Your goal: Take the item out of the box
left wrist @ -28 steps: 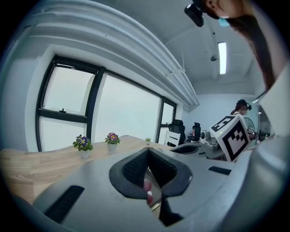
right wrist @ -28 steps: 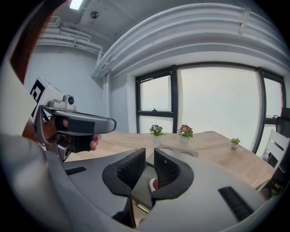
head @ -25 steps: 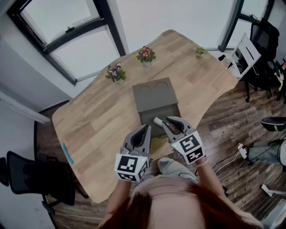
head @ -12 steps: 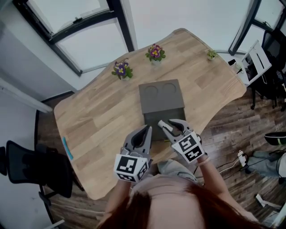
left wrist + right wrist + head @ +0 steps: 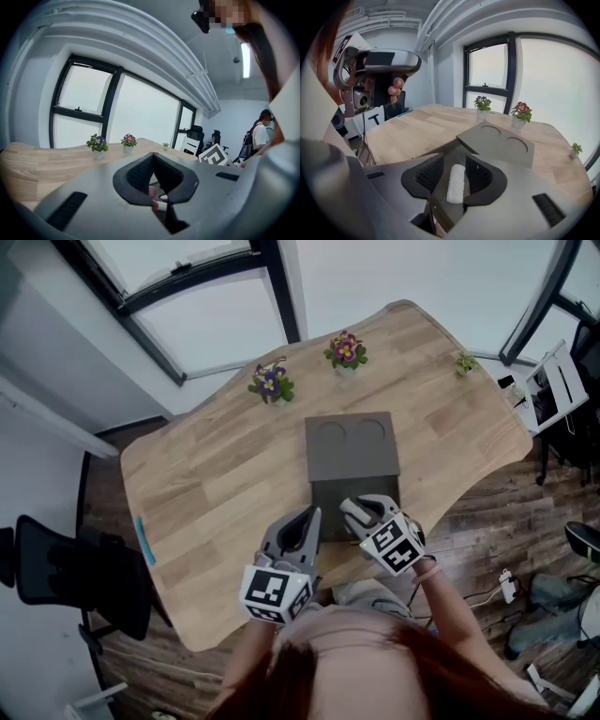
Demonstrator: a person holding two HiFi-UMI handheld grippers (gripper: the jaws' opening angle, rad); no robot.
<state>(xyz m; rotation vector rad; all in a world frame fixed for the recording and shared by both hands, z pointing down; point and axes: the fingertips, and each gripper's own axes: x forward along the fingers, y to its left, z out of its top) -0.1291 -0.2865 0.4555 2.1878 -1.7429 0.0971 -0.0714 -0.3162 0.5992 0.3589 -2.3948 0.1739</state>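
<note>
A dark grey box (image 5: 354, 502) stands on the wooden table (image 5: 216, 474), its lid (image 5: 352, 444) with two round marks folded back flat. My right gripper (image 5: 361, 512) dips into the box's near end. In the right gripper view a white oblong item (image 5: 455, 183) lies on the box floor between the jaws of the right gripper (image 5: 454, 160). These jaws have just been opening and stand apart, not pressing the item. My left gripper (image 5: 307, 519) hovers beside the box's left near corner. Seen from its own camera, the left gripper (image 5: 153, 157) has its tips together.
Two flowering pots (image 5: 271, 382) (image 5: 346, 351) and a small green plant (image 5: 465, 362) stand along the table's far edge. A blue strip (image 5: 143, 540) lies at the left edge. A black chair (image 5: 56, 577) is at the left, a white chair (image 5: 553, 385) at the right.
My right gripper has come down from above the box into it with the white item, and its jaws have widened. The left gripper has barely shifted.
</note>
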